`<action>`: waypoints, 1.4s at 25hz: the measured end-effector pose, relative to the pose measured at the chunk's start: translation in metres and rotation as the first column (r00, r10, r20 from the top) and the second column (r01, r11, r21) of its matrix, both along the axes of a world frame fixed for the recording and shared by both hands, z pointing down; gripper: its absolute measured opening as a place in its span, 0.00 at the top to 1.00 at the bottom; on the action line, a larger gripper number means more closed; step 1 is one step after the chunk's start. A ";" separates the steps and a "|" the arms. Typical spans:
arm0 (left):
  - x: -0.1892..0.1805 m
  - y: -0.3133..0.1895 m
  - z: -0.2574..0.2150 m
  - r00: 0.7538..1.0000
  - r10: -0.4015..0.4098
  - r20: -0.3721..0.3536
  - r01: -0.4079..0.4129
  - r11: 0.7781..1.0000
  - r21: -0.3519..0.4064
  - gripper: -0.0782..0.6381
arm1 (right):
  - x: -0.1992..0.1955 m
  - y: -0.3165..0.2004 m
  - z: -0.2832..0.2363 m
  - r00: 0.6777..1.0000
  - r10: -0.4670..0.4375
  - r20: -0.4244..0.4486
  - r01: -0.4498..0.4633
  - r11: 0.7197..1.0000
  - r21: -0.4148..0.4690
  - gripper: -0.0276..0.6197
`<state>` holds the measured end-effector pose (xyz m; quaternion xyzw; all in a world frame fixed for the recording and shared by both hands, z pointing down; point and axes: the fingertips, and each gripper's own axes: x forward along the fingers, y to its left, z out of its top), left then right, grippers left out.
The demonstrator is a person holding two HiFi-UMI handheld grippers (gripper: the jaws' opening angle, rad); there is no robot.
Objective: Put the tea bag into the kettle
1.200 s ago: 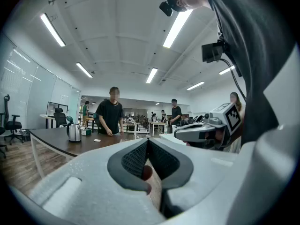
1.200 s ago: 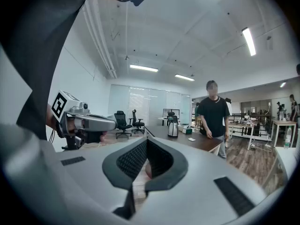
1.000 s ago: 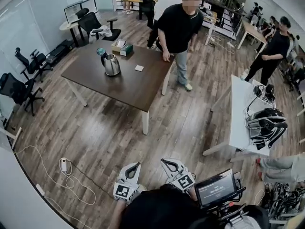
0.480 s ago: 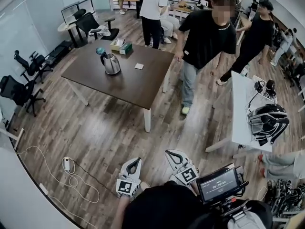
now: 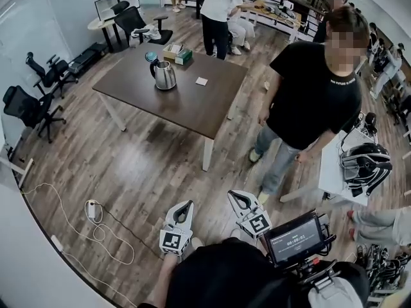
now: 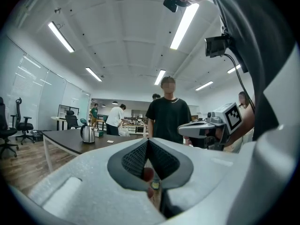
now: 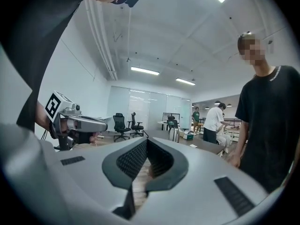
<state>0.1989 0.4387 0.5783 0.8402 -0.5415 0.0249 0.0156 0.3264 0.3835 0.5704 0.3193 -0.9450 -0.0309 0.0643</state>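
Bystander (image 5: pixel 307 101) now nearer, beside surface (image 5: pixel 192 111). Tea bag (image 5: pixel 201 81) lies flat near kettle (image 5: pixel 165 76), well apart from left gripper (image 5: pixel 185 205), right gripper (image 5: pixel 234 196): both fingers (image 6: pixel 133 159) closed, empty. Walk up clear of bystander; open fingers before pinching bag.

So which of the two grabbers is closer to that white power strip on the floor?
Left. The left gripper hangs to the right of the power strip; the right gripper is farther right, beyond the left one.
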 end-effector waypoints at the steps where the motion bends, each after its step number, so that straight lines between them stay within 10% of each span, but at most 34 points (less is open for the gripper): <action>1: -0.003 0.001 -0.001 1.000 0.003 -0.002 -0.003 1.000 0.004 0.89 | -0.003 0.001 0.002 1.000 0.000 0.000 0.000 1.000 -0.001 0.95; 11: -0.032 0.000 -0.008 1.000 0.001 0.008 -0.001 1.000 0.005 0.89 | -0.027 0.003 -0.005 1.000 0.008 0.005 -0.008 1.000 0.026 0.95; 35: 0.026 -0.127 -0.016 0.998 -0.045 0.039 0.045 0.999 -0.001 0.89 | -0.006 -0.141 0.003 0.996 -0.080 0.051 0.078 0.996 0.039 0.95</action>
